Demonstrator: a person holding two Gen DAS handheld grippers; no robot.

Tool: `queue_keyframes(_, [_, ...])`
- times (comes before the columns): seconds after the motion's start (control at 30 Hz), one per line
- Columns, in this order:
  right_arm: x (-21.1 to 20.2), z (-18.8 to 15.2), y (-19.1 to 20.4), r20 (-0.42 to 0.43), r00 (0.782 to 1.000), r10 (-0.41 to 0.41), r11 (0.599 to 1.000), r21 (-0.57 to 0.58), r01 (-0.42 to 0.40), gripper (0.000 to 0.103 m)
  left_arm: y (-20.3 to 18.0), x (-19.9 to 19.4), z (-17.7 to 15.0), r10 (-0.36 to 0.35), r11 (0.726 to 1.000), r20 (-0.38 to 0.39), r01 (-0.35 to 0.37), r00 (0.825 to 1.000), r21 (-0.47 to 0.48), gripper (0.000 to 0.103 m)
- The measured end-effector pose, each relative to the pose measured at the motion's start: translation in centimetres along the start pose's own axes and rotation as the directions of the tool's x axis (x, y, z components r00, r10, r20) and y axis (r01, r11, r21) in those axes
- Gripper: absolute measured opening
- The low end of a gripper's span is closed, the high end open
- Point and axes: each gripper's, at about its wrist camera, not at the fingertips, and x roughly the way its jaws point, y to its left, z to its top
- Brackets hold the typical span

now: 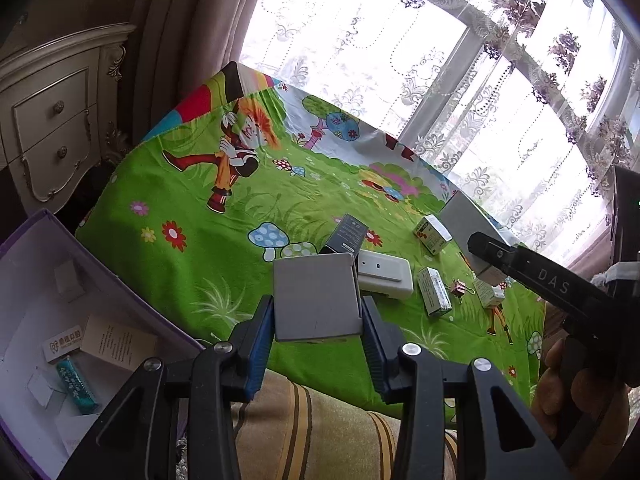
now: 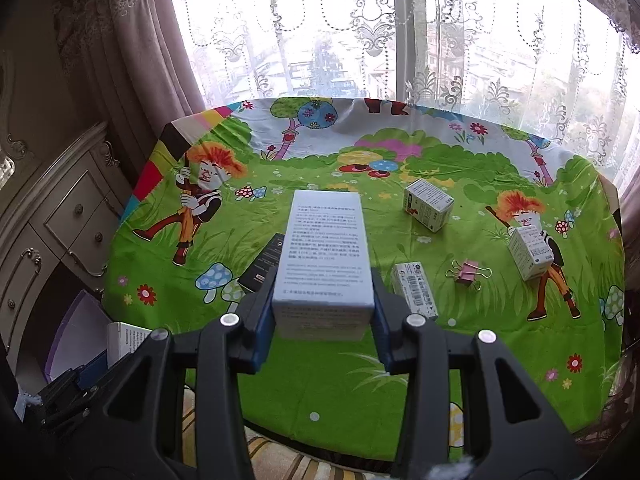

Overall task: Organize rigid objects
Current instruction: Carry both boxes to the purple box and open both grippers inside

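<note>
My left gripper (image 1: 318,320) is shut on a flat grey box (image 1: 316,296), held above the table's near edge. My right gripper (image 2: 323,312) is shut on a tall white box with printed text (image 2: 324,256), held above the table; that box shows in the left wrist view (image 1: 468,236) beside the right gripper's arm (image 1: 552,280). On the cartoon tablecloth (image 2: 320,380) lie three small white medicine boxes (image 2: 428,204) (image 2: 530,254) (image 2: 414,296), a pink binder clip (image 2: 468,274), a black box (image 2: 262,264) and a white device (image 1: 384,274).
A purple storage box (image 1: 52,344) stands open at the left below the table, with a few small packs inside. A cream drawer cabinet (image 1: 52,132) stands at the far left. Lace curtains and a window (image 2: 400,40) are behind the table. A striped cushion (image 1: 304,436) lies below.
</note>
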Motion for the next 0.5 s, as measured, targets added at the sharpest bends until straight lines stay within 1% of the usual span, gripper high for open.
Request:
queue_keyframes(0.1, [-1.0,-0.8,1.7,0.003,0.999,0.040,0.999,-0.032,-0.040,0.046,0.8,-0.9,-0.2,0.002,1.000,0.008,-0.002,1.000,-0.012,0.043])
queue_keyframes(0.27, [-2.1,-2.3,4.2,-0.015,0.995,0.100,0.992,-0.070,-0.101,0.046,2.4,-2.8,0.1,0.016,0.999,0.033,-0.015,0.999,-0.033,0.043])
queue_keyframes(0.5, [-2.5,-3.4,6.9,-0.061,0.982,0.178,0.978,-0.099,-0.183,0.046,6.6,-5.1,0.5,0.073,0.992,0.062,-0.067,0.995,-0.104,0.043])
